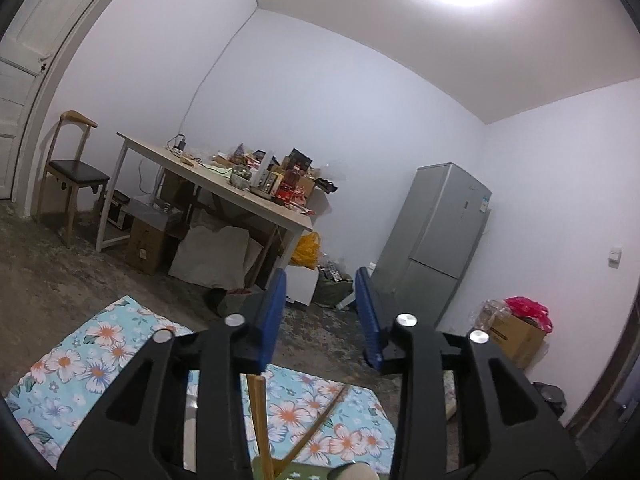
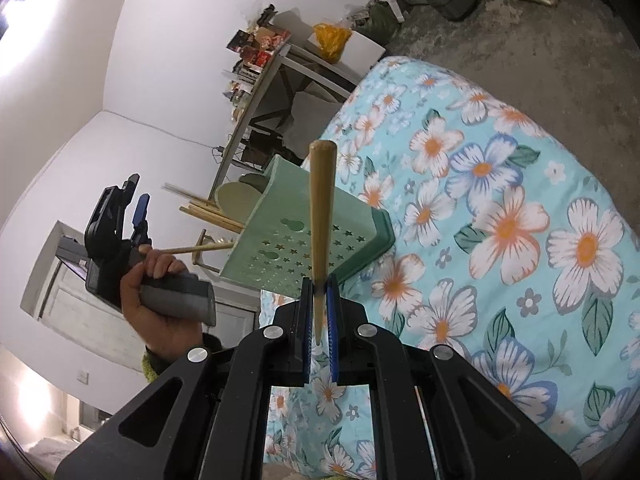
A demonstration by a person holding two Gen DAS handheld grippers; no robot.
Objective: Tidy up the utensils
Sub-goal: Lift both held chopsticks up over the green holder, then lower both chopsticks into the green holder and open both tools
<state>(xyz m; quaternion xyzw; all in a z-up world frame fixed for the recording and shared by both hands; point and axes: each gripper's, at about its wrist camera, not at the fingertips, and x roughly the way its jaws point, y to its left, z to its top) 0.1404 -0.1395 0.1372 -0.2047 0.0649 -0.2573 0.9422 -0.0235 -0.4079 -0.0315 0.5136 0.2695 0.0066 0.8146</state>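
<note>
**Wooden stick points at the green holder**

Wooden and long, the utensil handle (image 2: 320, 216) sits pinched between the blue pads of the right gripper (image 2: 319, 312). Its long side runs straight away from the fingers, toward the far green holder (image 2: 296, 236) on the flowery cloth (image 2: 500, 200). The holder already has chopsticks (image 2: 208, 216) in it. The right gripper looks nearer. To the left, the left gripper (image 1: 322, 312) has its fingers wide and holds nothing.
</note>
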